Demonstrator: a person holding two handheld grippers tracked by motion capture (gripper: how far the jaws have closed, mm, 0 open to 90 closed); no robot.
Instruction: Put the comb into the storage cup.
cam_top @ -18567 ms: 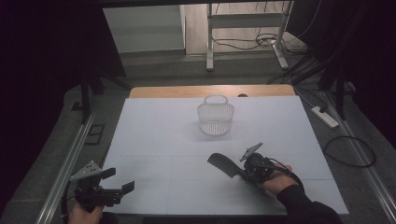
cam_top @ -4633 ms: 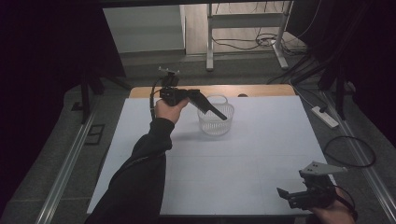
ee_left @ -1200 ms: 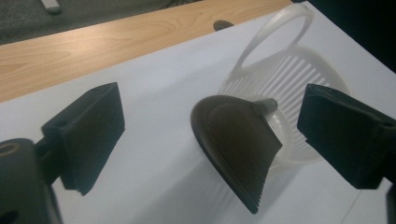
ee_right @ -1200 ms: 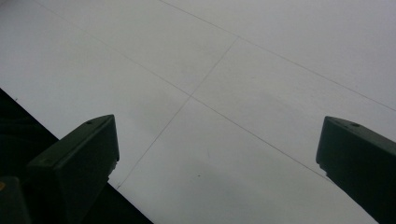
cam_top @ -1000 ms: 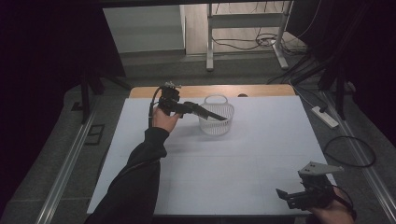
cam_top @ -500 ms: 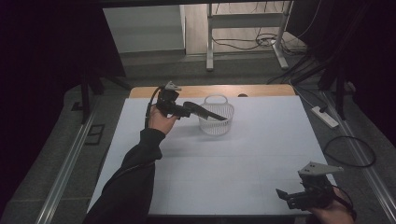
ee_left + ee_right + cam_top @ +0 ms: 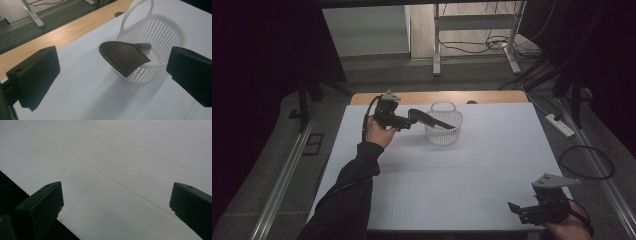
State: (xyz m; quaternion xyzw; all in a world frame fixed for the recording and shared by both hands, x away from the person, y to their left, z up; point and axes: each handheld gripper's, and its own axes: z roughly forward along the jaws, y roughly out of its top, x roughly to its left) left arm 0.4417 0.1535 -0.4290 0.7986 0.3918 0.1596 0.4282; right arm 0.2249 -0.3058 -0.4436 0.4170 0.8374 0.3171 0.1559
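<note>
Now, with the left gripper (image 7: pixel 409 120) spread wide and the black scoop (image 7: pixel 125 57) propped on the near-left rim of the white basket (image 7: pixel 160 37), withdraw straight back without nudging it, while the right gripper (image 7: pixel 518 210) hangs wide open at the near right.

White slotted basket (image 7: pixel 155 45), a black ribbed scoop (image 7: pixel 123 57) lying across its rim, pale blue-white table sheet (image 7: pixel 472 170), wood-brown strip (image 7: pixel 492 96) behind the basket.

Black scoop (image 7: pixel 124 58) blocks the basket (image 7: pixel 160 37) mouth.
</note>
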